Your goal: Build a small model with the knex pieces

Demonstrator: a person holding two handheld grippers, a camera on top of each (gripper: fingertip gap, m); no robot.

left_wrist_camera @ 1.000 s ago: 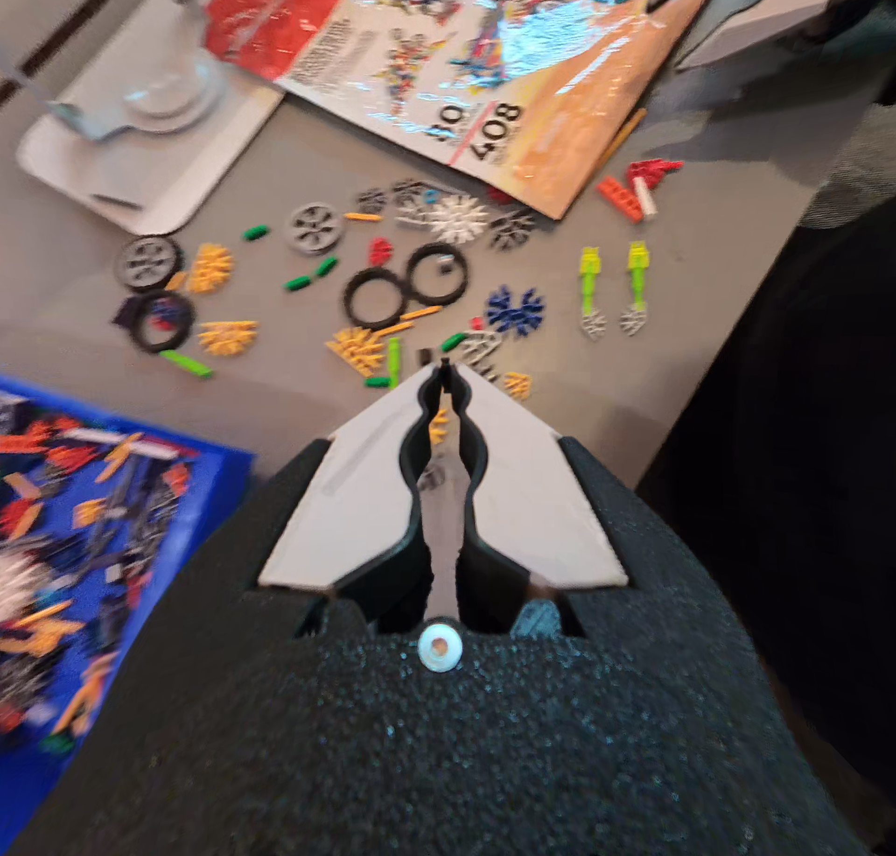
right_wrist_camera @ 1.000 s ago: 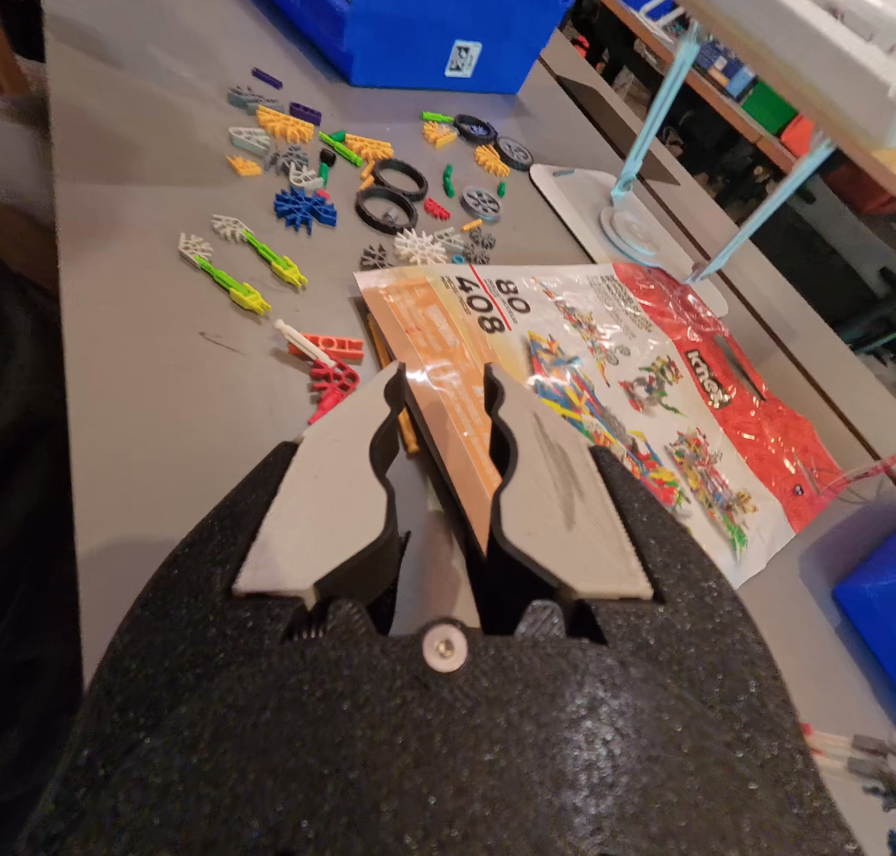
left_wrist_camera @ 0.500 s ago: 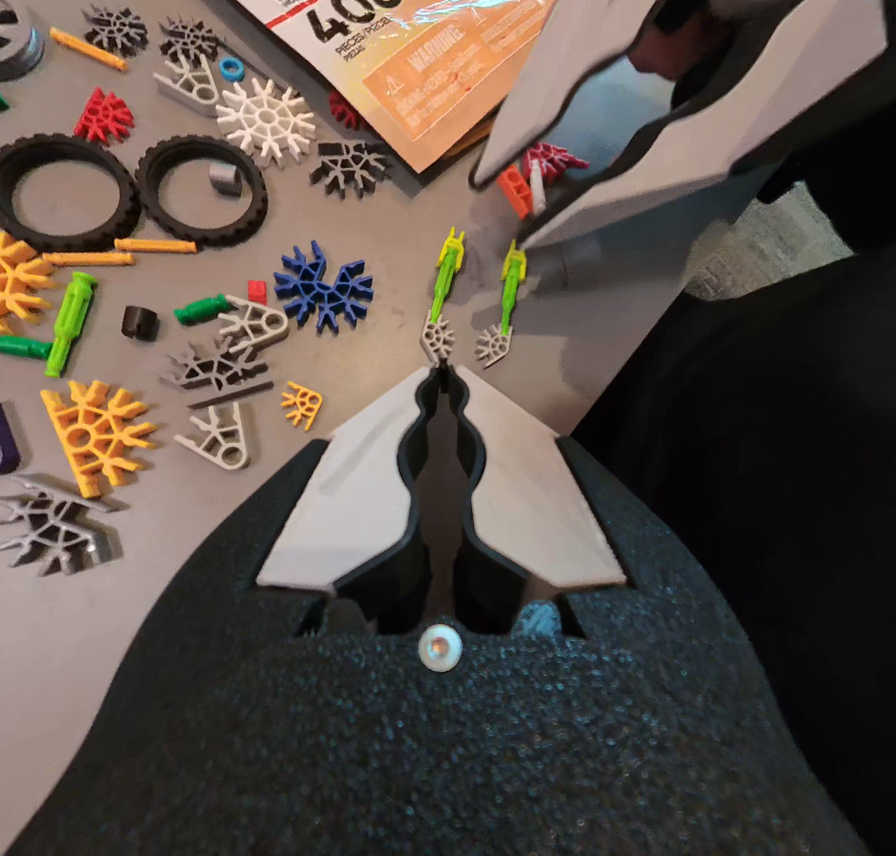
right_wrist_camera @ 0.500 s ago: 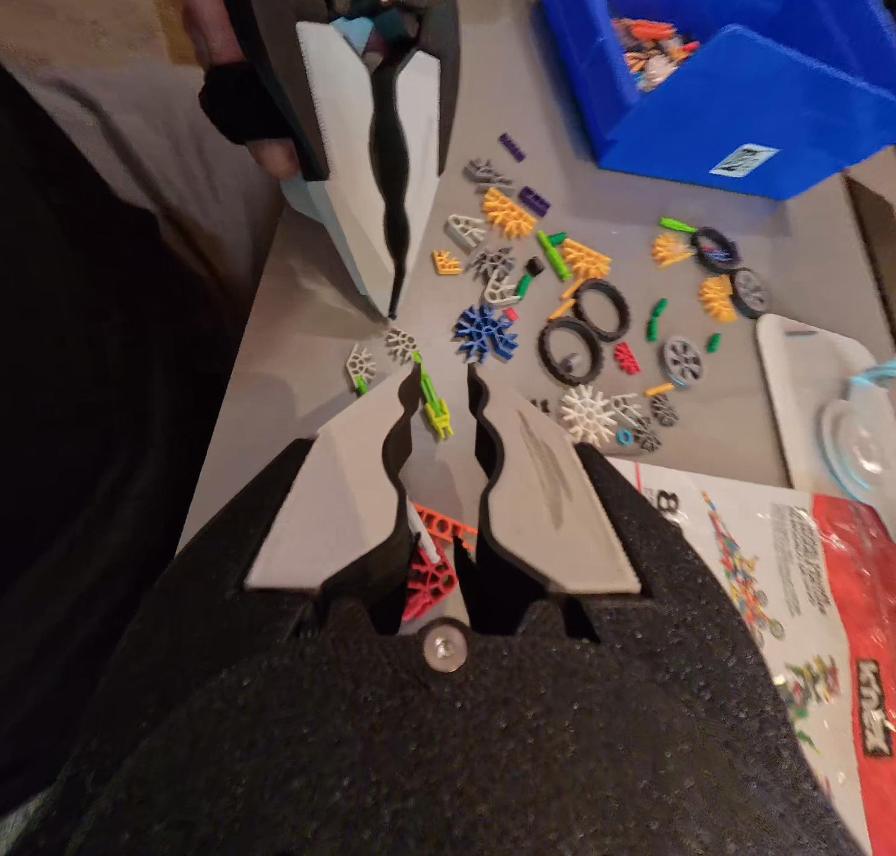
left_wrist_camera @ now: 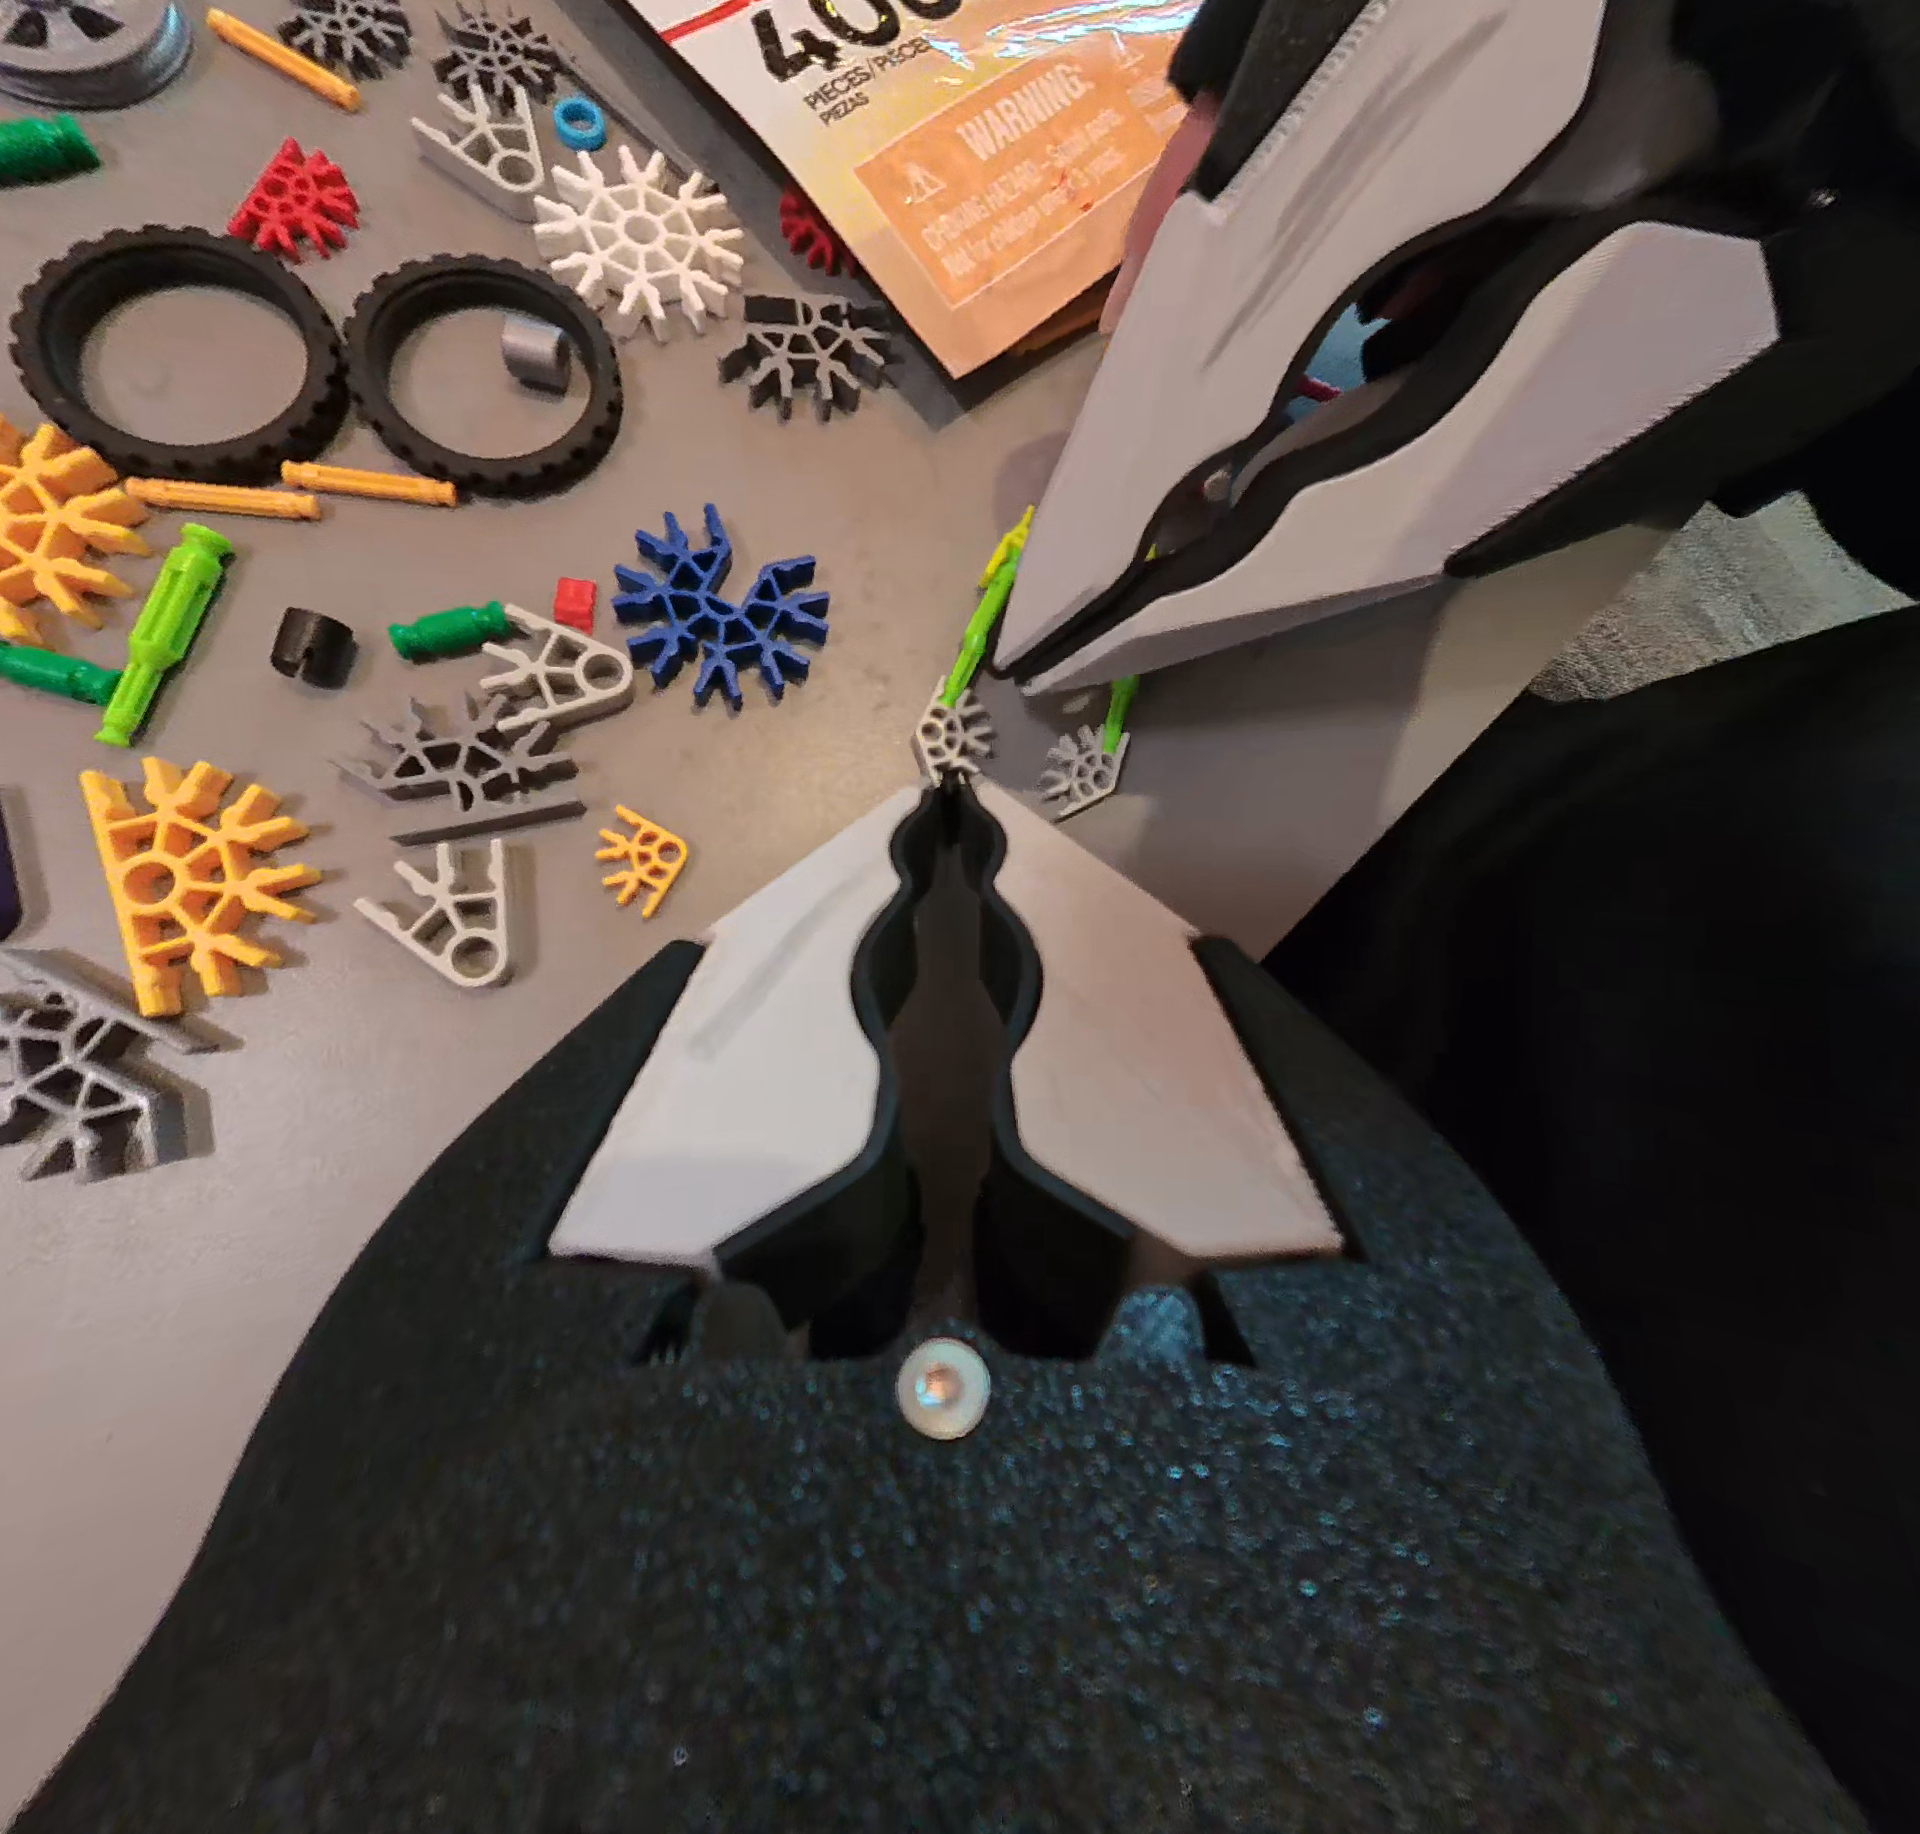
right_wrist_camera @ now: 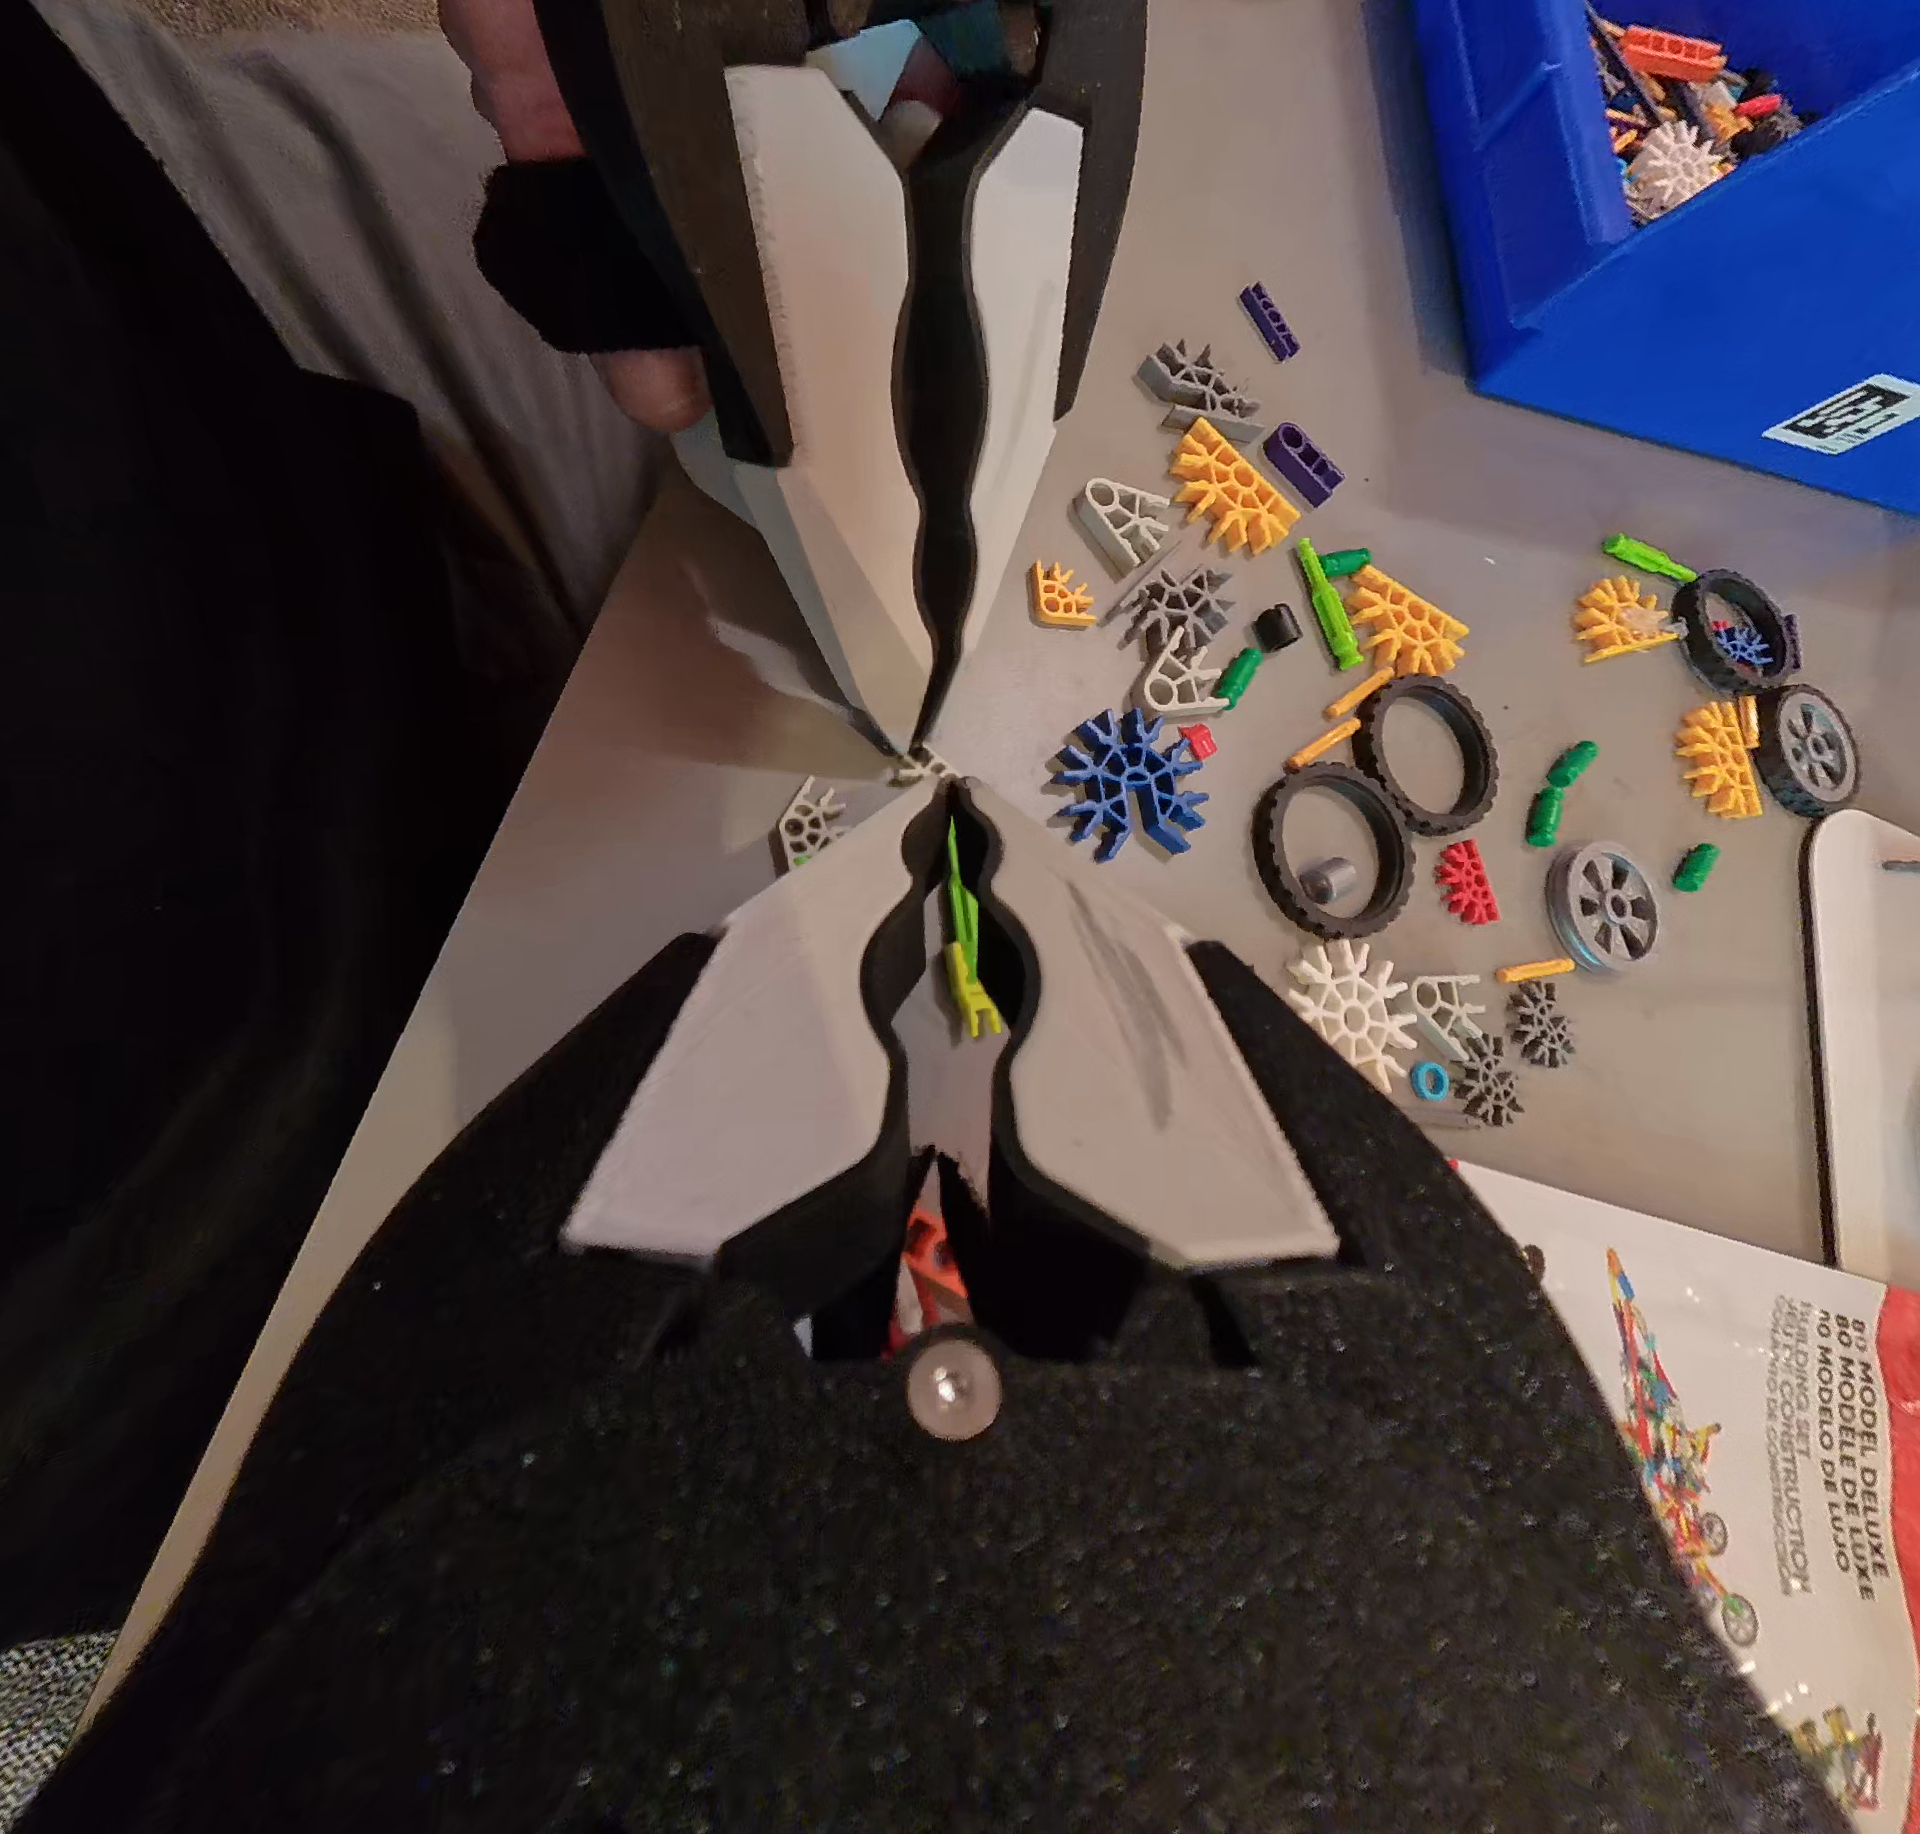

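A grey fan-shaped connector point(left_wrist_camera: 951, 735) with a lime-green rod point(left_wrist_camera: 987, 600) plugged into it lies on the grey table near its edge. My left gripper point(left_wrist_camera: 951, 795) is shut and its tips touch the connector's near edge; it also shows in the right wrist view point(right_wrist_camera: 920, 740). My right gripper point(right_wrist_camera: 951, 797) is shut on the green rod point(right_wrist_camera: 961, 911), tip to tip with the left one. It reaches in from the upper right in the left wrist view point(left_wrist_camera: 1013, 670). A second grey connector point(left_wrist_camera: 1081, 771) with its own green rod lies just beside.
Loose building pieces lie to the left: a blue snowflake connector point(left_wrist_camera: 722, 610), two black tyres point(left_wrist_camera: 177, 361), and yellow, white and grey connectors. A printed plastic bag point(left_wrist_camera: 987, 70) lies behind. A blue bin point(right_wrist_camera: 1714, 278) of parts stands farther off. The table edge point(right_wrist_camera: 499, 849) runs close by. The tips of both grippers are at nearly the same place.
My right gripper swung over from the bag, came down around the green rod and shut on it. My left gripper, shut throughout, moved right to the grey connector.
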